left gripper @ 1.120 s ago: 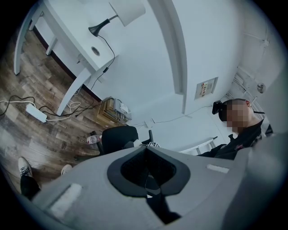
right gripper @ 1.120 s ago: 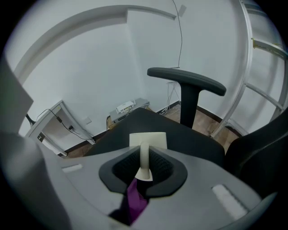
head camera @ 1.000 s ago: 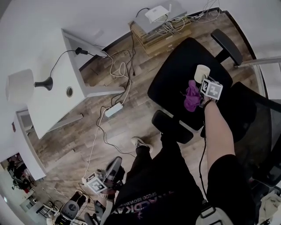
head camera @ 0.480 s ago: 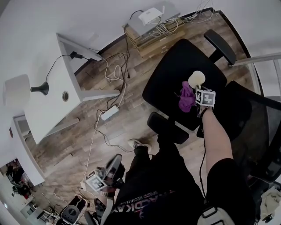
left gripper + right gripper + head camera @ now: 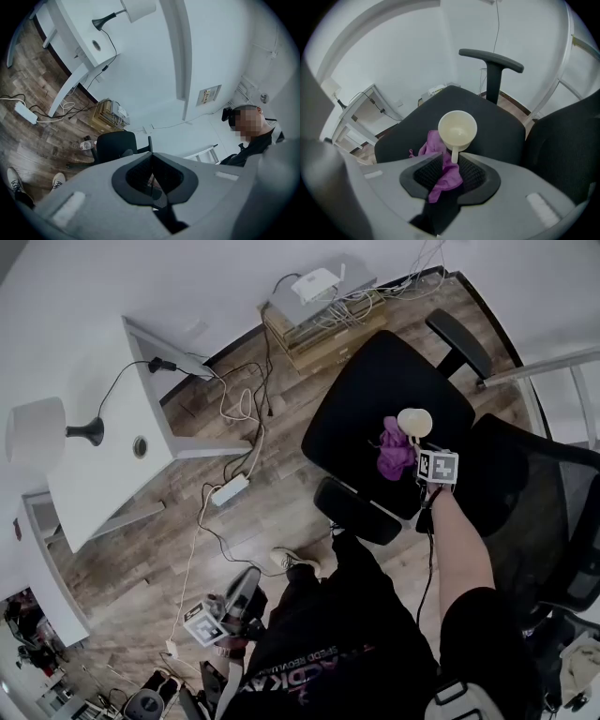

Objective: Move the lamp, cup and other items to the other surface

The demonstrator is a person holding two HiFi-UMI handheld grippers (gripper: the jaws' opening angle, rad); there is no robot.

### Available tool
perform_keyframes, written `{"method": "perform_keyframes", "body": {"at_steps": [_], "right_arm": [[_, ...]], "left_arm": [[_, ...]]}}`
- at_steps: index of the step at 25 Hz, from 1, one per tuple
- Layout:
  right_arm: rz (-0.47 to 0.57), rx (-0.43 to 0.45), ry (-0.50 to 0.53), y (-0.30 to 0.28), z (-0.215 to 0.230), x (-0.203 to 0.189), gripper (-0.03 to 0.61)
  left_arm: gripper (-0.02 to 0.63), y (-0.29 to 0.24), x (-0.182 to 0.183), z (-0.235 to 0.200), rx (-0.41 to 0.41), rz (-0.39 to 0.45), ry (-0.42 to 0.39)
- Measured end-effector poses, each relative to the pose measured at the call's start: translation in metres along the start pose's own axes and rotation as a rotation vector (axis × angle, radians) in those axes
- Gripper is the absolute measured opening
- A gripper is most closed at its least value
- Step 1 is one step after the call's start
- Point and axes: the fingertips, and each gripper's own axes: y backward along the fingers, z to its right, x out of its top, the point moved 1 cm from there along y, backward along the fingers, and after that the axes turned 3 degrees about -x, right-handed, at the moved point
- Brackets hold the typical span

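Note:
A cream cup (image 5: 414, 421) stands upright on the black chair seat (image 5: 370, 390), touching a crumpled purple cloth (image 5: 394, 454). My right gripper (image 5: 420, 450) points steeply down at them. In the right gripper view the cup (image 5: 457, 130) sits just past the jaw tips. Its handle and the cloth (image 5: 440, 157) lie between the jaws, with gaps either side. The jaws of my right gripper (image 5: 451, 157) have just been opening. My left gripper (image 5: 234, 610) hangs low by my legs; its jaws (image 5: 151, 161) are together and hold nothing. The white-shaded lamp (image 5: 37, 430) stands on the white desk (image 5: 103, 474).
A power strip (image 5: 230, 490) and several cables lie on the wood floor between desk and chair. A box holding a router (image 5: 319, 292) stands by the wall. The chair's armrests (image 5: 356, 510) and mesh back (image 5: 544, 512) flank the seat. A person stands off in the left gripper view.
My right gripper has drawn back across the seat toward its near edge, and the cup now stands a little farther from its marker cube. The left gripper has stayed put.

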Motion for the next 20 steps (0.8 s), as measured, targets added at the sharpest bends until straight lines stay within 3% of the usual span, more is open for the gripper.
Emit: {"method": "perform_keyframes", "body": {"at_steps": [4,6,7,8,11,15,20], "right_arm": [[0.048,-0.021,-0.009,0.034,0.005,-0.001,0.106],[0.111,-0.019,-0.042,0.058,0.007,0.008,0.059],[0.152,0.005,-0.062,0.072,0.004,0.013,0.006],[0.193,0.047,-0.077,0.085,-0.004,0.02,0.006],[0.285,0.225,-0.08,0.128,-0.057,0.035,0.005],[0.342,0.526,-0.043,0.19,-0.174,0.04,0.005],[0.286,0.852,0.132,0.255,-0.349,0.021,0.005]], "left_arm": [[-0.003,0.01,0.001,0.002,-0.043,0.024,-0.006],[-0.003,0.018,0.002,0.004,-0.062,0.039,-0.014],[-0.003,0.023,0.002,0.004,-0.069,0.045,-0.019],[-0.003,0.029,0.003,0.003,-0.075,0.051,-0.023],[-0.003,0.05,0.008,0.001,-0.096,0.079,-0.035],[-0.003,0.089,0.017,0.003,-0.12,0.126,-0.067],[-0.003,0.135,0.049,0.006,-0.147,0.208,-0.097]]}}
